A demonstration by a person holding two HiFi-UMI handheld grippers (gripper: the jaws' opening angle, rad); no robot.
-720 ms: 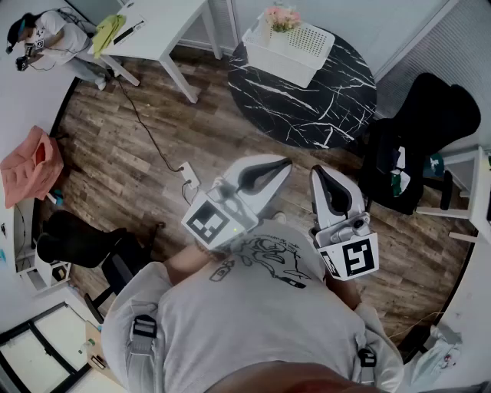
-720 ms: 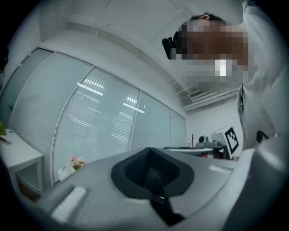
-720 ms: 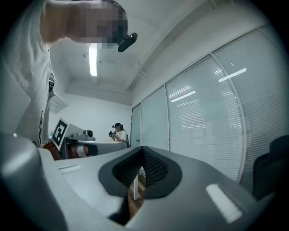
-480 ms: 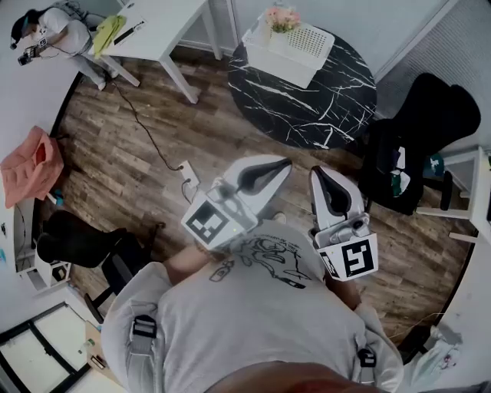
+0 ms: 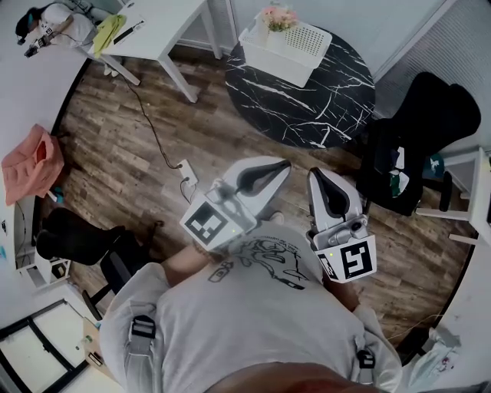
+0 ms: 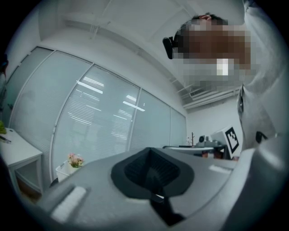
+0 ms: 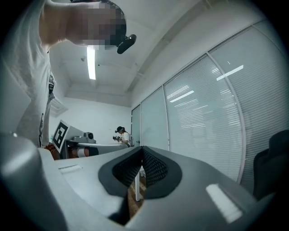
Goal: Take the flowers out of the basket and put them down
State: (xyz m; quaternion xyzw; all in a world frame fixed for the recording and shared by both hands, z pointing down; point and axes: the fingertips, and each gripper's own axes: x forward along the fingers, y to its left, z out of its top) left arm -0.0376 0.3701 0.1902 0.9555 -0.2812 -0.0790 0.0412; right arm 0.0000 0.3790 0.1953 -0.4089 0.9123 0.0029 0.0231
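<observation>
Both grippers sit close to the person's chest, pointing toward the table. The left gripper (image 5: 276, 167) has its jaws pressed together with nothing between them, and the right gripper (image 5: 321, 180) is closed and empty too. The pink flowers (image 5: 279, 17) stand in the white basket (image 5: 295, 47) at the far edge of the round black marble table (image 5: 322, 100), well apart from both grippers.

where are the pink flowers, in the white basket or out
In: the pink flowers rise from the white perforated basket on the round black marble table.
</observation>
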